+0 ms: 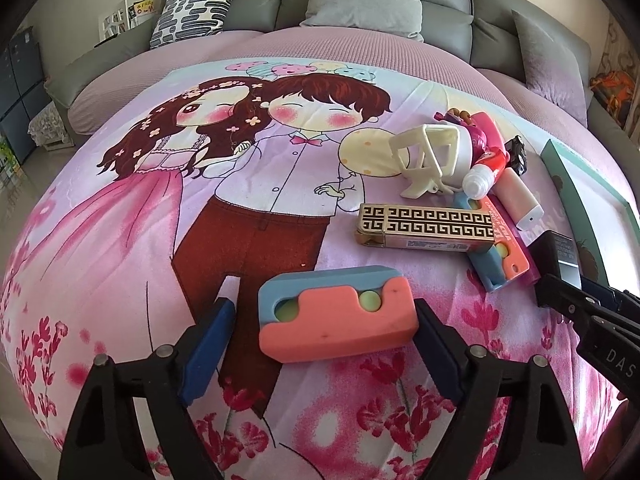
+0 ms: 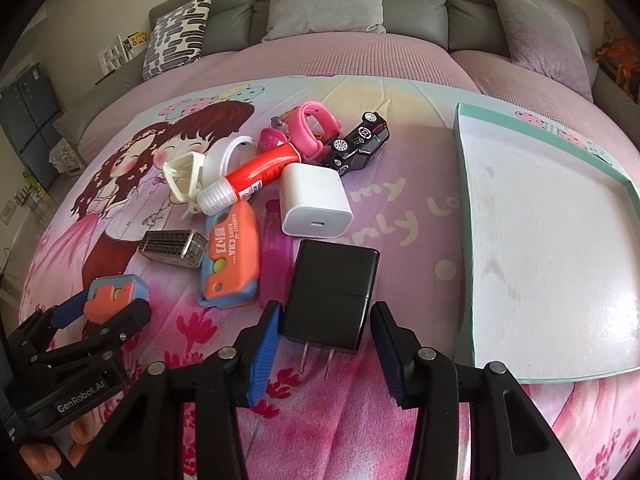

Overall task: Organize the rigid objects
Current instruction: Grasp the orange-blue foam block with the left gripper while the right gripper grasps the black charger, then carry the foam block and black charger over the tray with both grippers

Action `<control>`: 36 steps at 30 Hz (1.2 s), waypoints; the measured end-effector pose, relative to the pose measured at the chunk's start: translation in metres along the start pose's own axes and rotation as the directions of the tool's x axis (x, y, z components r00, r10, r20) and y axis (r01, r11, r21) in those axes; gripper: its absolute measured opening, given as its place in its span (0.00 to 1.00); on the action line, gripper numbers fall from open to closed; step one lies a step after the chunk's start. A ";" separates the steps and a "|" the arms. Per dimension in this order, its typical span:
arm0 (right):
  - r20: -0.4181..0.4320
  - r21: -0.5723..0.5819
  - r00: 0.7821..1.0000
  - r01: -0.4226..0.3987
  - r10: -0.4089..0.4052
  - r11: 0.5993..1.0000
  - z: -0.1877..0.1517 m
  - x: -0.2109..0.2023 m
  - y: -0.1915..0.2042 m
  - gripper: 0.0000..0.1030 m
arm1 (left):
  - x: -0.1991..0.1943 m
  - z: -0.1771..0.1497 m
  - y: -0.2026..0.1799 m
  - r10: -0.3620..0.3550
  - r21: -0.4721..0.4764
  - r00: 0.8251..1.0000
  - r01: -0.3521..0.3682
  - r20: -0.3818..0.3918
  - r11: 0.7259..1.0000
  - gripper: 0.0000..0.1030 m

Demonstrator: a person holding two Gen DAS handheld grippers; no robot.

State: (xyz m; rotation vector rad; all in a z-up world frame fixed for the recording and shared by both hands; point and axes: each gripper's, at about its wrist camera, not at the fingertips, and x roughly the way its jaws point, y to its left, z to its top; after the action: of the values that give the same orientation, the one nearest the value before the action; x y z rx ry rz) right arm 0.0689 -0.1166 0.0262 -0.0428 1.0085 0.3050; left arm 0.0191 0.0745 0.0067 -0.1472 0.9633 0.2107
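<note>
Starting at the left, your left claw straddles the orange-and-blue toy lying on the bed; the right pad touches its end, the left pad stands clear, so nothing is gripped yet. Next comes the pile, untouched: patterned box, cream clip, red tube, carrot knife toy, white charger, pink watch, black toy car. Your right claw brackets the black plug adapter, jaws narrowed, its left pad at the adapter's edge while a gap remains on the right. Farthest right, the teal-rimmed tray holds nothing. I judge the sorting barely begun: everything remains to move.
</note>
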 end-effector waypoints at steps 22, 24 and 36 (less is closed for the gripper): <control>0.103 0.051 0.994 -0.034 0.028 0.998 0.009 -0.033 -0.014 0.41 | -0.041 0.031 -0.022 -0.021 0.027 0.996 0.018 0.088 0.999 0.71; 0.127 0.063 0.991 -0.040 0.032 0.997 0.015 -0.041 -0.018 0.41 | -0.047 0.041 -0.029 -0.031 0.028 0.994 0.028 0.106 0.999 0.71; 0.336 0.208 0.937 0.024 -0.095 0.978 0.069 -0.099 -0.084 0.41 | -0.086 0.112 -0.110 -0.151 0.043 0.957 0.145 0.248 0.989 0.71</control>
State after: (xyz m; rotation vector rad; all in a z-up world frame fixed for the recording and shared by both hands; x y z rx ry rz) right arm 0.0998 -0.2076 0.1373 0.1589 0.6824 0.1456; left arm 0.0876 -0.0170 0.1442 -0.1654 0.6994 0.0767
